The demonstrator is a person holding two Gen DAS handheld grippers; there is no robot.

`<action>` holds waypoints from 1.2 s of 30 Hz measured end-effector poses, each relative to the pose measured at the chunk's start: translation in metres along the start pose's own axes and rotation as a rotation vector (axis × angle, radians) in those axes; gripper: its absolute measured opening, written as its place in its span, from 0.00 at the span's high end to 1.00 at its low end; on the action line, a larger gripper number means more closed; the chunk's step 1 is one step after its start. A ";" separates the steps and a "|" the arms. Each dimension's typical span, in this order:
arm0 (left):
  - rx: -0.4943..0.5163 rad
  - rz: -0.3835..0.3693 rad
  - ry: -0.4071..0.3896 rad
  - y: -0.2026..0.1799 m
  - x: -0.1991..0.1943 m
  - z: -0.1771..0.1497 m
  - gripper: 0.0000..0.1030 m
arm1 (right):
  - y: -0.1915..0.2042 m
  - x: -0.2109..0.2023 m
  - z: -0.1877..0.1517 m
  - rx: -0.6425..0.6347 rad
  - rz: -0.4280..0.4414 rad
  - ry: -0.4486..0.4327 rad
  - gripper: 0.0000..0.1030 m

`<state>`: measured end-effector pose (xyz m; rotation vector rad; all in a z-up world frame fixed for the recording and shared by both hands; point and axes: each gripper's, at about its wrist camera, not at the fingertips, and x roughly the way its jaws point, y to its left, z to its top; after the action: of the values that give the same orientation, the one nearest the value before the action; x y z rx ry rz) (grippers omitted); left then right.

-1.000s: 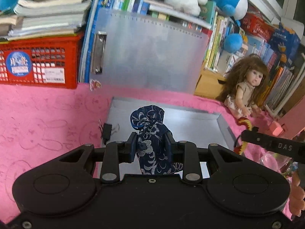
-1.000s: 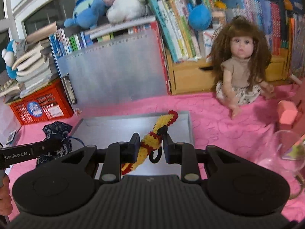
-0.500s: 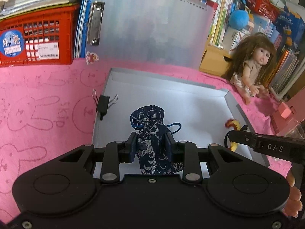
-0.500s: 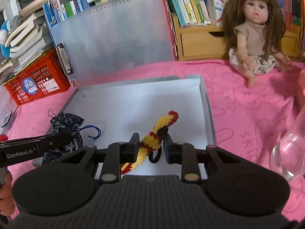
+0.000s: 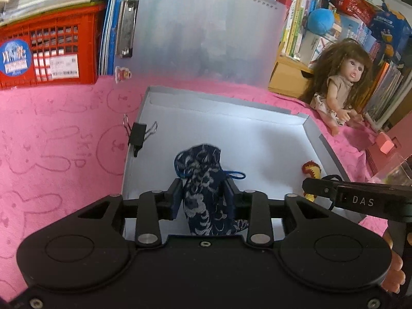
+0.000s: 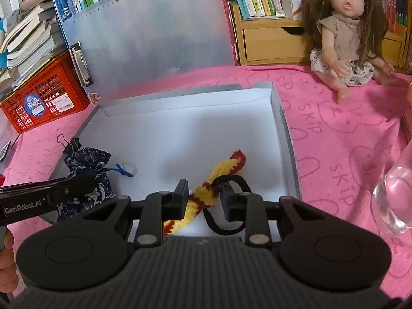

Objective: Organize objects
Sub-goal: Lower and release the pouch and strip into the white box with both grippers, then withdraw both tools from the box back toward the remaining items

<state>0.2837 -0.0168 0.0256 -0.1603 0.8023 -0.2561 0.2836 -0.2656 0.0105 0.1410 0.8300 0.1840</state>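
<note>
Pink cloth (image 6: 334, 134) printed with rabbit outlines and the word SKIP covers the whole surface, and a shallow grey tray (image 6: 284, 128) with a white floor lies on it in the middle. Left gripper (image 5: 203, 193) has its jaws clamped on a dark blue patterned pouch (image 5: 200, 180) at the near left part of the tray, its blue cord trailing onto the white floor. Right gripper (image 6: 203, 193) has its jaws spread a little, with a yellow and red knitted cord (image 6: 219, 177) lying between them on the tray floor beside a black loop; whether the pads touch it cannot be told. A black binder clip (image 5: 137, 135) sits on the tray's left rim. Along the far side stand a red crate (image 5: 51, 54) under stacked books, a large clipboard (image 6: 154, 38) leaning upright, and a wooden shelf (image 6: 270, 41) of books. A long-haired doll (image 6: 345, 38) sits on the cloth at far right, and a clear glass (image 6: 394, 195) stands near the right edge
</note>
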 end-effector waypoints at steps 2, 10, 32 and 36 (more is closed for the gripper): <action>0.012 -0.005 -0.020 -0.003 -0.008 0.001 0.59 | 0.001 -0.004 0.001 -0.007 -0.003 -0.009 0.48; 0.023 -0.013 -0.068 -0.012 -0.050 0.005 0.54 | 0.008 -0.037 0.004 -0.038 -0.002 -0.059 0.43; 0.109 -0.055 -0.195 -0.035 -0.185 -0.054 0.41 | 0.033 -0.162 -0.046 -0.130 0.073 -0.202 0.32; 0.119 -0.058 -0.206 -0.035 -0.195 -0.069 0.39 | 0.033 -0.176 -0.060 -0.141 0.074 -0.219 0.28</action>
<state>0.0980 0.0020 0.1209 -0.0958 0.5773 -0.3353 0.1197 -0.2680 0.1037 0.0575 0.5921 0.2903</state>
